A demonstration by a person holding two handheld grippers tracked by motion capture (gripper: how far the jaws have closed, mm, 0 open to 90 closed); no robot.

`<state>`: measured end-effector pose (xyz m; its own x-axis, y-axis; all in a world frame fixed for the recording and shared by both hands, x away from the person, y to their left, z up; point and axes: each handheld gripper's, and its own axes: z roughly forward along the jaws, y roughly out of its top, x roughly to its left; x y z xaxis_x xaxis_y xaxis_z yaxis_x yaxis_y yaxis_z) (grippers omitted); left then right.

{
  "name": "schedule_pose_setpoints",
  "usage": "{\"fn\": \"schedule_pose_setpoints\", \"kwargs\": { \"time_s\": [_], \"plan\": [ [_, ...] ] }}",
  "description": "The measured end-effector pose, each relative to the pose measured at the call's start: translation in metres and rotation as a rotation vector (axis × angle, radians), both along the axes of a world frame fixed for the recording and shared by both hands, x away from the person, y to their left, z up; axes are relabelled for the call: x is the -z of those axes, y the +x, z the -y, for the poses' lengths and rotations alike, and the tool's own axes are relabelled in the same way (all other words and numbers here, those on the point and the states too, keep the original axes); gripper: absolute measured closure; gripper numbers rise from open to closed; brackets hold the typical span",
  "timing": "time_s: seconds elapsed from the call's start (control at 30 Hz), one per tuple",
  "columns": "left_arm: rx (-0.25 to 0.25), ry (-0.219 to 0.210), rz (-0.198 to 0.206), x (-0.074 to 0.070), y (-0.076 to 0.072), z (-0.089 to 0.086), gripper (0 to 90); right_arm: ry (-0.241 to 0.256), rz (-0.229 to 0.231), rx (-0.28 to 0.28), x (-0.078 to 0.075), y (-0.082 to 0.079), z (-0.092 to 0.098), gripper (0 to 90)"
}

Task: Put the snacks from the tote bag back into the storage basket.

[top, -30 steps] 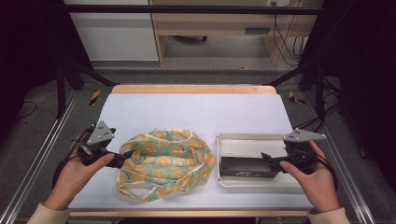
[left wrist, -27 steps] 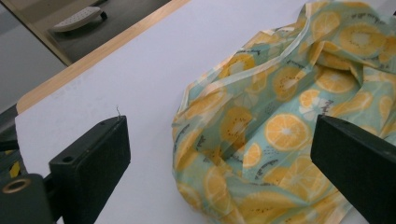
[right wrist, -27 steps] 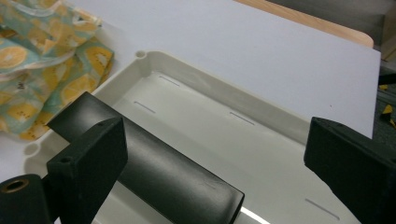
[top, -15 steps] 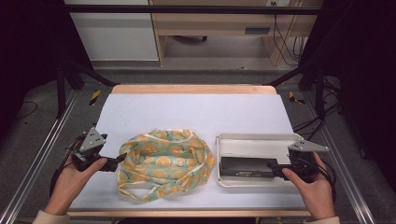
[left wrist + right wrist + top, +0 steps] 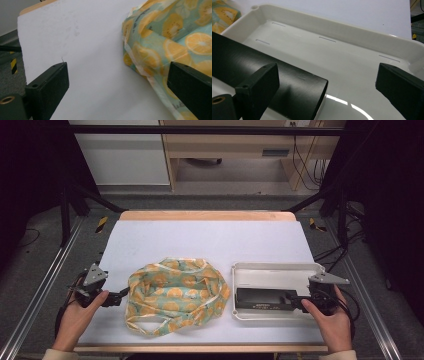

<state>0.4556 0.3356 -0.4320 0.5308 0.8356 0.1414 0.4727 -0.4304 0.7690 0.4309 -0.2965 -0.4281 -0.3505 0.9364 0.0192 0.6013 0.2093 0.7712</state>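
Note:
A crumpled cloth (image 5: 175, 292) printed with orange and kiwi slices lies on the white table top, left of centre. My left gripper (image 5: 119, 296) is open just off the cloth's left edge. In the left gripper view the cloth (image 5: 175, 32) lies ahead on the right, and the left gripper (image 5: 117, 75) has bare table between its jaws. A long black box (image 5: 262, 298) lies in a white tray (image 5: 277, 268) on the right. My right gripper (image 5: 298, 301) is open at the box's right end. In the right gripper view the box (image 5: 297, 82) reaches in between the wide jaws of the right gripper (image 5: 327, 77).
The white mat (image 5: 210, 237) covers the table as far as a wooden strip (image 5: 205, 215) at the far edge. Metal rails (image 5: 45, 285) run along both sides. A person's hands (image 5: 75, 320) hold the grippers near the front edge.
Both grippers have drawn back a little toward the near edge of the table. The left jaws have come slightly off the cloth. The cloth, tray and box have not moved.

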Motion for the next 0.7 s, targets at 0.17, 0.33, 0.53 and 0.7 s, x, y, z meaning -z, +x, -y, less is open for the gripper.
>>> {"fn": "schedule_pose_setpoints", "kwargs": {
  "time_s": [0.17,0.33,0.53,0.7],
  "plan": [
    [-0.035,-0.019,0.012,0.008,0.002,-0.006,4.0,0.019,0.016,0.033,0.004,0.008,0.004,5.7],
    [-0.077,-0.027,0.021,0.017,0.003,-0.013,4.4,0.033,0.019,0.088,0.010,0.016,0.007,5.9],
    [-0.118,-0.016,0.026,0.027,-0.004,-0.023,4.5,0.072,0.043,0.191,0.012,0.010,0.013,6.2],
    [-0.149,-0.024,0.031,0.028,-0.013,-0.028,4.9,0.085,0.066,0.225,0.012,0.001,0.016,5.7]
  ]
}}
